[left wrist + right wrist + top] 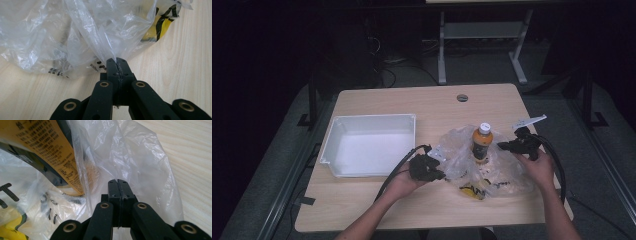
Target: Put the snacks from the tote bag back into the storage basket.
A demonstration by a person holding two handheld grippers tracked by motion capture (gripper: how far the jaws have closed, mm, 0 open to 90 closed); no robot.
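While both jaws pinch plastic bag (492, 165) edges, I spread mouth, probably freeing orange bottle (482, 142) for white bin (332, 145).

Both forearms reach in from the near edge. The left gripper (438, 172) sits low with jaws pressed together, pinching plastic film. The right gripper (504, 146) points leftward, its jaws likewise closed tight together.
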